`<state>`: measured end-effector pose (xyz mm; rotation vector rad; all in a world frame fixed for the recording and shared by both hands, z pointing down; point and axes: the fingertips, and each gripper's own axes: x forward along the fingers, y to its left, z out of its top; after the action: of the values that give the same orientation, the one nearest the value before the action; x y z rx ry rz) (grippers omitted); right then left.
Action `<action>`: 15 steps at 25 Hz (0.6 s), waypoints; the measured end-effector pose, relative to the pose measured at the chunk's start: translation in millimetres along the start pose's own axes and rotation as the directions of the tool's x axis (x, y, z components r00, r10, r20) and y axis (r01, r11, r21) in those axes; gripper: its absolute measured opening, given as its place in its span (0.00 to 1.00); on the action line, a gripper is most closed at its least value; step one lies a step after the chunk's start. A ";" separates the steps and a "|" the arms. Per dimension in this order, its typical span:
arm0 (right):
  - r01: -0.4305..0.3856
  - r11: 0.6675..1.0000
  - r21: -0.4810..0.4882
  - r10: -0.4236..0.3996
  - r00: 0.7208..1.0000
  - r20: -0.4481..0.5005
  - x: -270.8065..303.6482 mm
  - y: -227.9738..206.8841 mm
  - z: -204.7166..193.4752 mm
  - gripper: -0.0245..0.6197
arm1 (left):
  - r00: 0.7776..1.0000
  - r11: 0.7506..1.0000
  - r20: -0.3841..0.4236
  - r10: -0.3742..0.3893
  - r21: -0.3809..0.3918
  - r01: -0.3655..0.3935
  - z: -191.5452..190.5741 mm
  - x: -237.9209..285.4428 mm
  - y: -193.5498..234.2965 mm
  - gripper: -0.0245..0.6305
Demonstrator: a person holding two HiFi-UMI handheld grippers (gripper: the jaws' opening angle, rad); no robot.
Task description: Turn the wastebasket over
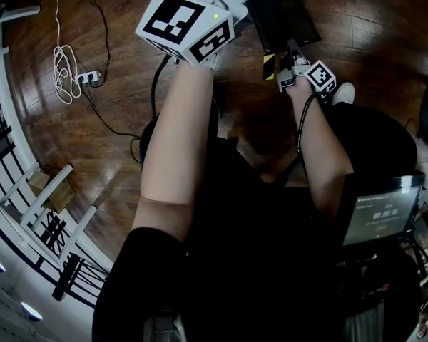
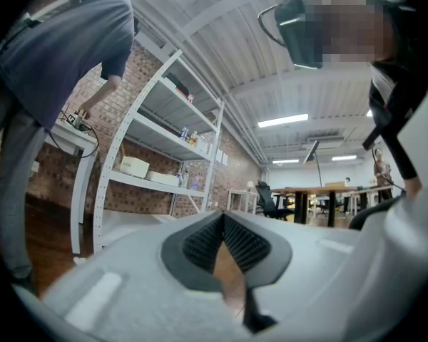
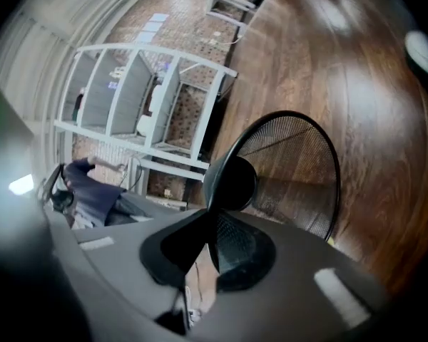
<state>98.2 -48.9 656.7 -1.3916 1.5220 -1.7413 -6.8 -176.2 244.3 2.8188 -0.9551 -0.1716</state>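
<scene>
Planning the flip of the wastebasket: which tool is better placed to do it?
Right. The right tool is shut on the rim of the mesh wastebasket. The left tool is shut, empty and aimed at the shelves instead.

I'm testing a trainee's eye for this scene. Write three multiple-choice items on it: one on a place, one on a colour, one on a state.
1. Where does the white shelf rack stand?
A. in a doorway
B. against the brick wall
C. on a table

2. What colour is the wastebasket?
A. black
B. red
C. white

3. How do the jaws of the left hand-held gripper stand?
A. wide apart
B. closed on a cable
C. together, nothing between them

Answers:
1 B: brick shows right behind and beside the rack.
2 A: its mesh and rim are black against the brown floor.
3 C: the ribbed pads meet at their tips, and only floor shows below.
</scene>
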 end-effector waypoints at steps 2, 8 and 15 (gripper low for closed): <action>0.014 0.996 -0.086 -0.017 0.999 -0.035 1.5 9.1 0.9 0.08 | 1.000 1.000 0.003 0.011 0.002 -0.011 3.1 -3.8 4.5 0.04; -0.020 0.975 -0.220 0.005 0.998 -0.069 12.0 39.5 19.8 0.08 | 0.999 0.999 0.026 0.035 -0.002 -0.035 12.2 -13.6 12.5 0.04; -0.043 0.962 -0.271 0.018 0.995 -0.095 22.5 77.5 45.6 0.08 | 0.998 1.000 0.066 0.024 0.008 -0.024 17.5 -18.1 14.0 0.04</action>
<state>107.6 -112.3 589.6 -1.4228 1.8827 -1.6444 -32.2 -178.1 230.7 2.8247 -1.0051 -0.2587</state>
